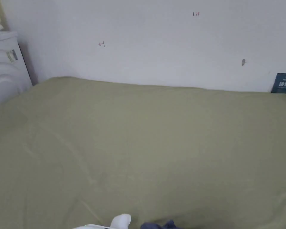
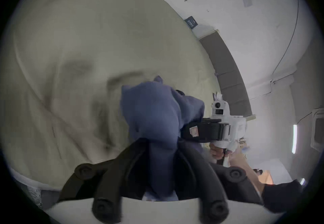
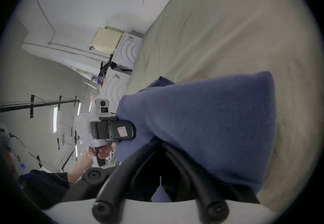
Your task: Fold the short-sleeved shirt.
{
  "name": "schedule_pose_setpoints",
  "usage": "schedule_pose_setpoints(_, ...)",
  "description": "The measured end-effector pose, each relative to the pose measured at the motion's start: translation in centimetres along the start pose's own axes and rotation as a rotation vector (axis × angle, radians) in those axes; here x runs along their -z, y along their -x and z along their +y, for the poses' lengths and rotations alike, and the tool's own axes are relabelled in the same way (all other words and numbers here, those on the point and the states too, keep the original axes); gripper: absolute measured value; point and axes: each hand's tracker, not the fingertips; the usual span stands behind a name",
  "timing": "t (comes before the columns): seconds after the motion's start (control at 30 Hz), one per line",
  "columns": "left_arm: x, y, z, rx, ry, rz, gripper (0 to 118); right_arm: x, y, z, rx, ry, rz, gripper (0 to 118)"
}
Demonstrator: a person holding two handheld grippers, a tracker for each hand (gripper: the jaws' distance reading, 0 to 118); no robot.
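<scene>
Both grippers clamp the blue shirt [image 2: 154, 113]: left gripper [image 2: 160, 141], right gripper [image 3: 158, 140], jaws seemingly pressed together on cloth. Head view catches a scrap of it above the green bedsheet [image 1: 157, 140].

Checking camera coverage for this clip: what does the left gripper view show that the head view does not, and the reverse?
Left gripper view: the left tool with both jaws closed on the bunched blue shirt, the right tool beside it, and the hand holding that one.

Head view: a white appliance at the left edge of the bed and small red marks on the wall.

Both: the olive bed sheet, the white wall, the dark card against it, and some blue shirt fabric.
</scene>
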Motion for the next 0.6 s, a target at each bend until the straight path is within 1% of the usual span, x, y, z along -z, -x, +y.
schedule_pose_setpoints(0.03,0.2,0.1,0.1,0.002,0.003,0.012,20,0.1,0.1,0.0,-0.001,-0.003,-0.011,0)
schedule_pose_setpoints(0.07,0.1,0.6,0.3,-0.013,0.010,-0.009,20,0.1,0.3,0.0,-0.005,-0.005,-0.016,0)
schedule_pose_setpoints(0.13,-0.6,0.8,0.7,-0.048,-0.007,-0.027,20,-0.3,0.7,-0.1,-0.041,-0.023,-0.036,0)
schedule_pose_setpoints(0.2,-1.1,0.9,0.7,-0.054,-0.015,-0.005,20,-0.6,1.1,-0.1,-0.050,-0.032,-0.034,0)
schedule_pose_setpoints(0.23,-1.4,0.9,0.8,-0.053,-0.015,0.017,20,-0.9,1.2,0.0,-0.059,-0.036,-0.039,0)
schedule_pose_setpoints(0.3,-2.5,1.1,0.9,-0.027,-0.019,0.001,20,-1.6,1.1,0.1,-0.083,-0.059,-0.064,0)
schedule_pose_setpoints(0.33,-3.1,1.3,1.1,-0.019,-0.026,-0.008,20,-2.1,1.2,0.3,-0.082,-0.076,-0.078,0)
schedule_pose_setpoints(0.4,-5.0,2.2,2.3,-0.010,-0.059,0.018,20,-2.8,1.5,0.4,-0.079,-0.102,-0.097,0)
schedule_pose_setpoints(0.5,-9.7,4.6,4.6,-0.016,-0.131,0.070,20,-3.8,2.6,1.0,-0.133,-0.137,-0.171,0)
schedule_pose_setpoints(0.57,-13.8,6.7,6.6,-0.009,-0.154,0.106,20,-4.2,3.4,1.3,-0.143,-0.142,-0.197,0)
schedule_pose_setpoints(0.6,-15.9,7.7,7.5,0.017,-0.166,0.171,20,-4.3,3.6,1.4,-0.146,-0.149,-0.202,0)
